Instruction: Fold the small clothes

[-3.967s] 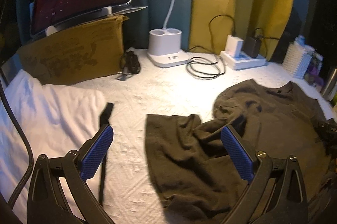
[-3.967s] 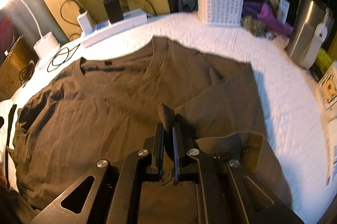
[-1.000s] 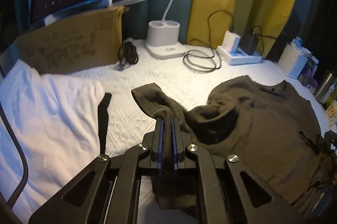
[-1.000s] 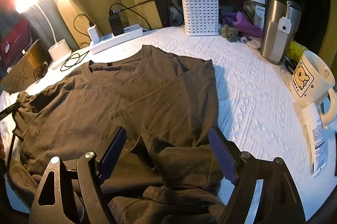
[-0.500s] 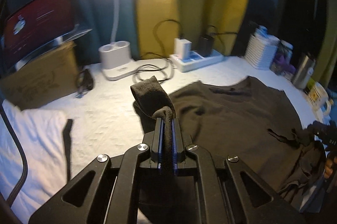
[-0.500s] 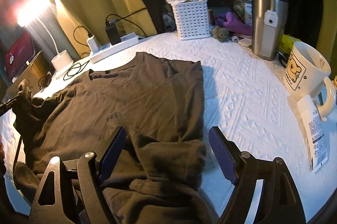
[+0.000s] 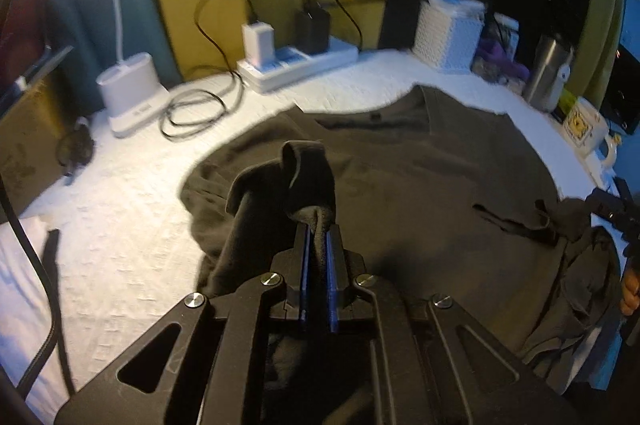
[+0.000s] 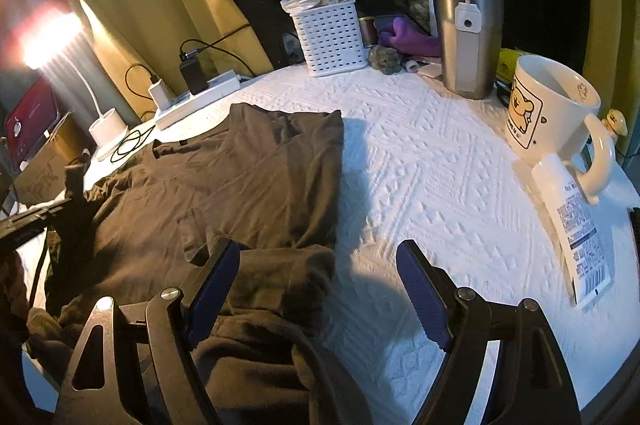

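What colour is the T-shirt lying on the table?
Dark olive brown, plain, no print. The T-shirt shows best in the right wrist view.

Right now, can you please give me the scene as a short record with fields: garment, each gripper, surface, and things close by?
garment: dark olive T-shirt, spread on the table, right side already folded inward
left gripper: jaws shut on a bunched fold of the T-shirt, lifted above the rest of the cloth
right gripper: jaws open, nothing between them, above the shirt's lower edge
surface: white textured cover
near the right gripper: white mug, steel tumbler, white basket
at the back: power strip, lamp base
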`<action>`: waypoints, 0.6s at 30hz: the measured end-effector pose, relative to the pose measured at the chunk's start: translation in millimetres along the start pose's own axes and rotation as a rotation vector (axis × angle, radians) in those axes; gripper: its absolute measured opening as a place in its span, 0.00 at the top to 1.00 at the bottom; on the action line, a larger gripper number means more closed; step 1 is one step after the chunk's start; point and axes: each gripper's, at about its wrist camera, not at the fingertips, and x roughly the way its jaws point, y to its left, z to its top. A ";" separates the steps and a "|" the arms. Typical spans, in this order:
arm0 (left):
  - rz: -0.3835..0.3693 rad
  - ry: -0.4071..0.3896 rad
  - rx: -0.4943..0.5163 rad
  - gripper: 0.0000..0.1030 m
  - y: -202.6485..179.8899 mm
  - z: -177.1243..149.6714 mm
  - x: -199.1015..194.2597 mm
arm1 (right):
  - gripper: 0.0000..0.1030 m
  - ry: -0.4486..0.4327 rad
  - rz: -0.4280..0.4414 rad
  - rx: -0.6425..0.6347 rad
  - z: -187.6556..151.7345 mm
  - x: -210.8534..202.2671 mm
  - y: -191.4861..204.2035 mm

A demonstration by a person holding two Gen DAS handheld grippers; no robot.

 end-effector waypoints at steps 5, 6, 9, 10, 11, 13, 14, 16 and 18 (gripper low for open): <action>-0.030 0.069 -0.007 0.94 -6.3 -11.6 23.3 | 0.20 0.002 0.002 0.000 -2.9 -0.7 -0.4; -0.038 0.086 -0.013 0.93 -6.3 -13.8 26.8 | 0.20 0.001 0.002 -0.001 -3.1 -0.7 -0.4; -0.053 0.114 -0.040 0.85 -3.2 -18.6 29.8 | 0.20 0.003 0.000 -0.003 -4.3 -1.1 0.0; -0.049 0.112 -0.046 0.78 -1.9 -19.6 27.9 | 0.20 0.003 -0.001 -0.003 -4.8 -1.2 0.7; -0.046 0.103 -0.053 0.58 0.0 -20.0 24.7 | 0.20 0.004 -0.001 -0.005 -5.1 -1.5 1.5; -0.048 0.078 -0.072 0.35 4.3 -21.0 16.0 | 0.20 0.004 -0.001 -0.010 -5.1 -1.5 4.0; -0.049 0.064 -0.083 0.32 7.2 -21.1 11.4 | 0.20 0.005 0.000 -0.012 -4.8 -1.5 5.2; -0.037 0.046 -0.095 0.32 13.0 -21.0 3.3 | 0.20 0.004 0.003 -0.019 -3.8 -1.0 8.7; -0.028 0.027 -0.111 0.31 19.7 -20.8 -4.1 | 0.20 0.005 0.006 -0.026 -2.9 -0.5 12.4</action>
